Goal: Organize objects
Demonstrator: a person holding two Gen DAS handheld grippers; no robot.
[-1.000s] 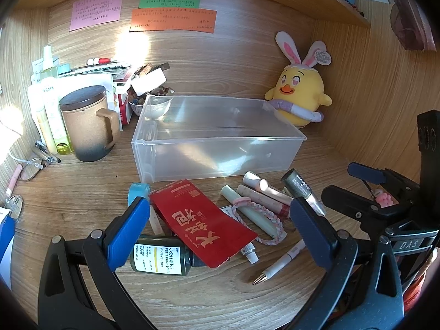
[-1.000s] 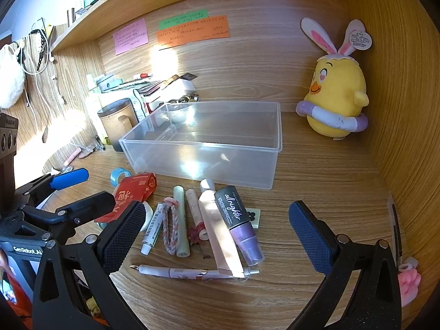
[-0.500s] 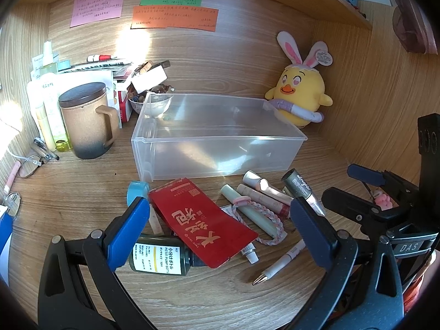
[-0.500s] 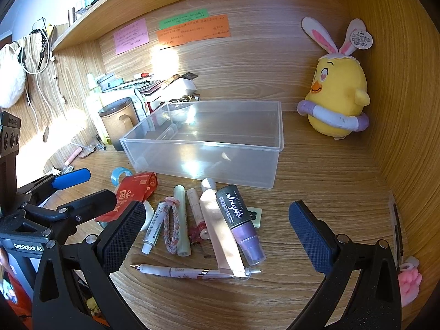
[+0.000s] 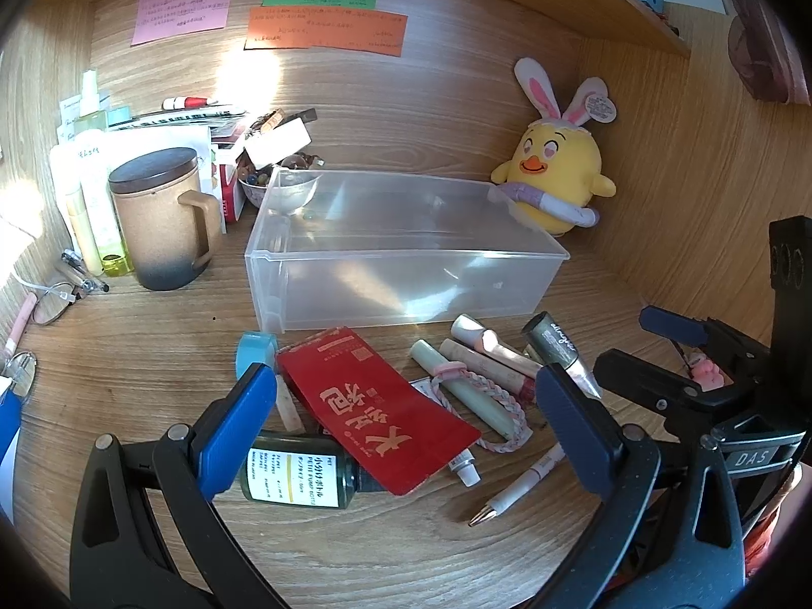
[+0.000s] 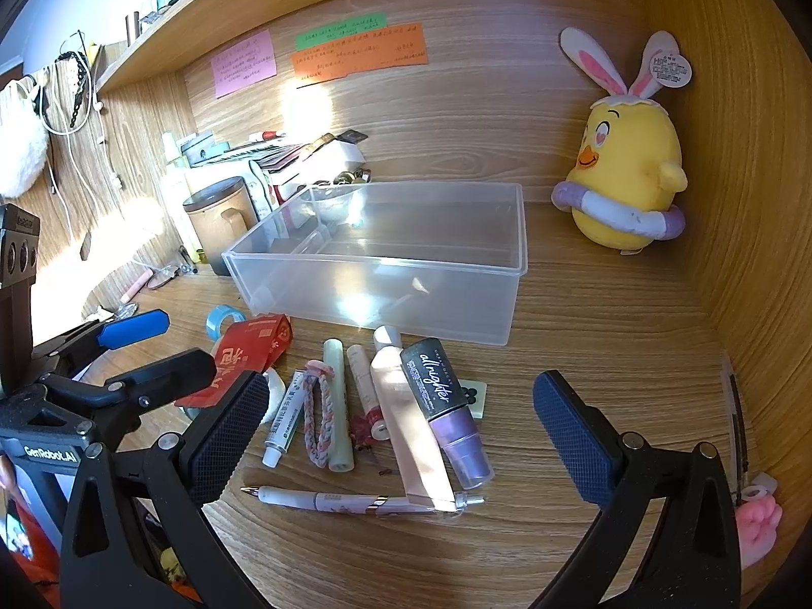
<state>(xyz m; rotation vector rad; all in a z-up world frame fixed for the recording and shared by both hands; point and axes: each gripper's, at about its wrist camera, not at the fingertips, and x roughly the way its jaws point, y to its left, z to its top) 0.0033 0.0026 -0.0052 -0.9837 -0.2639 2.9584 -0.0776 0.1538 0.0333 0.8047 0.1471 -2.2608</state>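
An empty clear plastic box [image 5: 406,254] [image 6: 385,259] stands on the wooden desk. In front of it lie a red packet [image 5: 375,406] [image 6: 243,355], a dark green bottle [image 5: 299,472], a blue tape roll [image 5: 254,347] [image 6: 223,317], a braided band [image 6: 319,416], several cosmetic tubes including a black-and-purple one [image 6: 446,406] [image 5: 555,345], and a white pen [image 6: 355,500] [image 5: 517,487]. My left gripper [image 5: 406,431] is open and empty above the red packet. My right gripper [image 6: 401,436] is open and empty above the tubes.
A lidded brown mug [image 5: 157,218] and bottles stand at the left. A yellow plush chick [image 5: 553,177] [image 6: 624,182] sits at the back right by the side wall. Books and a small bowl [image 5: 254,188] stand behind the box. Glasses [image 5: 51,299] lie far left.
Both grippers have drifted slightly; the scene has shifted a little in each view. Nothing was taken hold of or moved.
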